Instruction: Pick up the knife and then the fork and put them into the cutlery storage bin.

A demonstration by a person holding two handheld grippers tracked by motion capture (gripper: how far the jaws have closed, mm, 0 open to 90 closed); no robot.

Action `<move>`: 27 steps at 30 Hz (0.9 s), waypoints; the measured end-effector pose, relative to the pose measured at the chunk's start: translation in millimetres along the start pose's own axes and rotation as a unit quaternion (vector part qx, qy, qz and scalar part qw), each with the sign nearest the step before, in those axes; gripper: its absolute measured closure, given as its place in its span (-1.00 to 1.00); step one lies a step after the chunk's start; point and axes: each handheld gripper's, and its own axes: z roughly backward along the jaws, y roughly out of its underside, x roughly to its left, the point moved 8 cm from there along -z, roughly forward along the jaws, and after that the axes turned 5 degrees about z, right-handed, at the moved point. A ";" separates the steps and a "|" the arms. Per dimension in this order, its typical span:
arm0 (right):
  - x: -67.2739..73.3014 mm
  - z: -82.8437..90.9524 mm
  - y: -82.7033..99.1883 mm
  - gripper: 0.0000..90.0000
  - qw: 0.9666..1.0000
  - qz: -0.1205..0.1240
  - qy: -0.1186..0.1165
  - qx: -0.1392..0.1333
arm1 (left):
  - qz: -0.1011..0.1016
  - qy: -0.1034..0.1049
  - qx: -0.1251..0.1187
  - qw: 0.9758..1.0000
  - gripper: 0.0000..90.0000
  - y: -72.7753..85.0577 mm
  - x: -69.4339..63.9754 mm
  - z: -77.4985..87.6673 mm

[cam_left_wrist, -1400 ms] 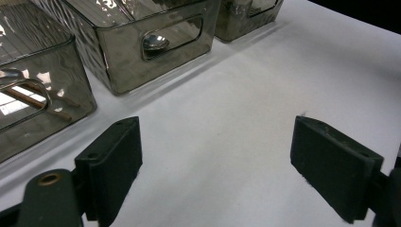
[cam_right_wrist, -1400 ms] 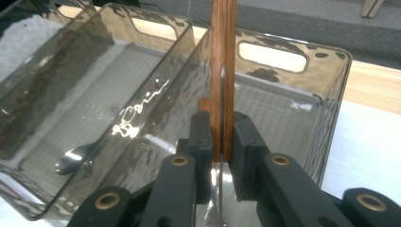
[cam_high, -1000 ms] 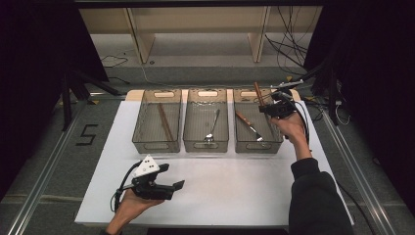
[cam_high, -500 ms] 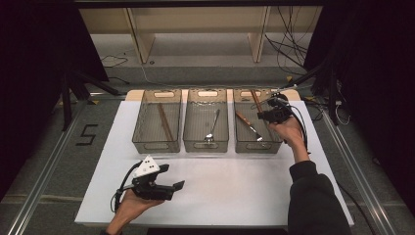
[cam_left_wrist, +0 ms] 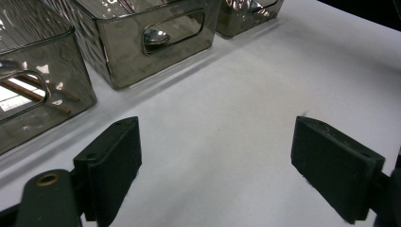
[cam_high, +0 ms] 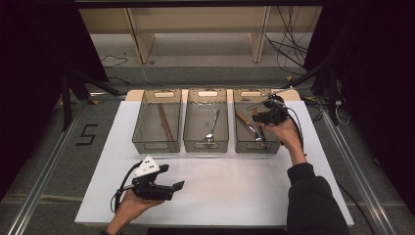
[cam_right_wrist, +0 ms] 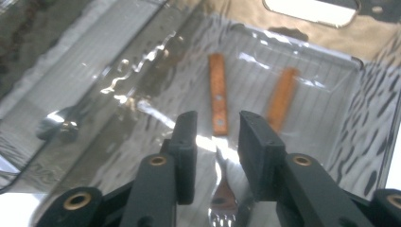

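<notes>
My right gripper hangs over the right smoky bin; in the right gripper view its jaws have just been opening and stand apart. A wooden-handled fork lies on the bin floor below the gap, untouched by the pads. A second wooden handle lies beside it. Seen from above, a wooden-handled utensil lies in that bin. My left gripper rests in a hand at the table's front left, open, with nothing between its jaws.
Three smoky bins stand in a row at the back of the white table. The left bin holds a brown stick; the middle bin holds a spoon. Cables trail beyond the table's right edge.
My right gripper came in from the back right and down over the right bin with a wooden-handled utensil, and its jaws have parted. The left gripper stayed put.
</notes>
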 end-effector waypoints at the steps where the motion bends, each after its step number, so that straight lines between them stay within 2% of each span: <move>1: 1.3 1.1 -0.7 0.47 1.000 0.001 -0.002 -0.003 | 0.000 0.000 -0.001 1.000 -0.63 -0.1 0.0 0.1; 6: 6.1 6.8 -2.1 0.31 1.000 0.000 -0.014 -0.016 | 0.003 0.000 -0.004 1.000 -0.63 -0.3 0.9 0.9; 13: 20.4 26.8 -4.1 0.06 0.998 0.007 -0.034 -0.057 | 0.007 -0.001 -0.008 1.000 -0.63 -0.4 3.3 2.0; 21: 42.8 48.0 3.3 -0.13 0.994 0.021 -0.059 -0.091 | 0.011 -0.004 -0.015 1.000 -0.63 -2.0 5.3 4.5; 27: 62.3 61.5 12.6 -0.21 0.989 0.030 -0.074 -0.122 | 0.014 -0.005 -0.022 1.000 -0.63 -2.7 6.4 5.3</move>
